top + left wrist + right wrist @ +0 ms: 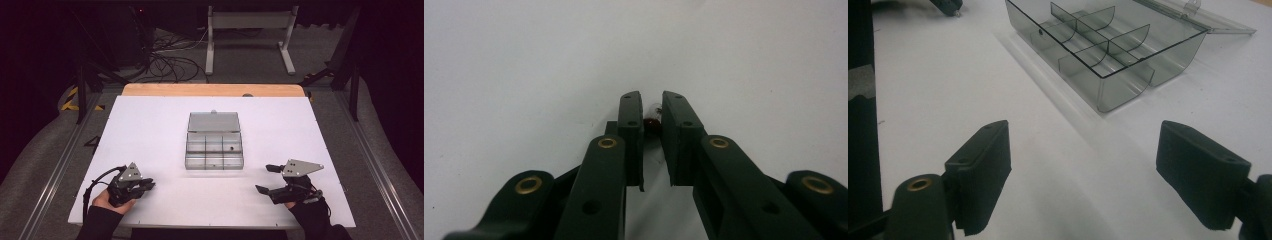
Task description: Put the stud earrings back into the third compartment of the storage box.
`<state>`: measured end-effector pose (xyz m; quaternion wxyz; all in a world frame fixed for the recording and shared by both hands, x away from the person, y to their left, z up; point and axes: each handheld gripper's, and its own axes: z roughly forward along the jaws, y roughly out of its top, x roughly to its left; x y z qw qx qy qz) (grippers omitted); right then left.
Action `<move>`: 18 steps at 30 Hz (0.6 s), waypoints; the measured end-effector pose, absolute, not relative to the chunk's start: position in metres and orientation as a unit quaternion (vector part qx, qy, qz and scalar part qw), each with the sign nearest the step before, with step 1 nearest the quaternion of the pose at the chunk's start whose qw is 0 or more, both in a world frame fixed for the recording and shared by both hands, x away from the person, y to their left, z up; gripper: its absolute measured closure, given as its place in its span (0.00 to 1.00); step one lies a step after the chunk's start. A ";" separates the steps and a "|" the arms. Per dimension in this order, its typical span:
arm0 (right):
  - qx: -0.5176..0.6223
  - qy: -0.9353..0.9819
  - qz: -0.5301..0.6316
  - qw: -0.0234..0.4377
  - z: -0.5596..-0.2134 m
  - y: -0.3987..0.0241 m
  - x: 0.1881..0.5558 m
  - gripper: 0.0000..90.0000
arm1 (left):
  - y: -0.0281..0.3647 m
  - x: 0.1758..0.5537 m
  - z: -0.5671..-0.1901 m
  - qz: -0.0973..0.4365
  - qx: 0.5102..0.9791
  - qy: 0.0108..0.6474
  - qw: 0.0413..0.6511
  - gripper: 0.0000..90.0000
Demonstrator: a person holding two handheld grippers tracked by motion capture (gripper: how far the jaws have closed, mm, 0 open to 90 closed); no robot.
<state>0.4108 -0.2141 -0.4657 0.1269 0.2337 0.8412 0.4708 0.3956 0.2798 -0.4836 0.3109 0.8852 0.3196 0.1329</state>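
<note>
A clear grey compartment box [215, 147] lies in the middle of the white table with its lid folded back; in the right gripper view the box [1108, 45] is ahead and to the right. My left gripper [150, 185] rests at the front left, its jaws nearly together on a tiny glass bulb with a dark red base [653, 117], pinched near the tips of the left gripper [652, 102] just above the table. At the front right, my right gripper [265, 178] stands wide open; between the jaws of the right gripper [1088, 150] there is nothing but table.
The white board [150, 125] covers a wooden table top whose far edge [210, 90] shows. A small dark speck [231, 148] sits in one compartment of the box. Beyond the table are cables and a white stand [250, 30] on the floor.
</note>
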 end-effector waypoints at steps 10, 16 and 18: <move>0.233 0.841 0.471 0.127 -0.466 -0.214 0.411 0.25 | 0.282 0.395 -0.479 0.130 0.877 0.325 0.328 0.89; 0.233 0.842 0.471 0.127 -0.466 -0.214 0.411 0.25 | 0.281 0.392 -0.469 0.146 0.867 0.324 0.349 0.89; 0.233 0.842 0.471 0.127 -0.466 -0.214 0.411 0.25 | 0.281 0.391 -0.465 0.147 0.863 0.324 0.358 0.89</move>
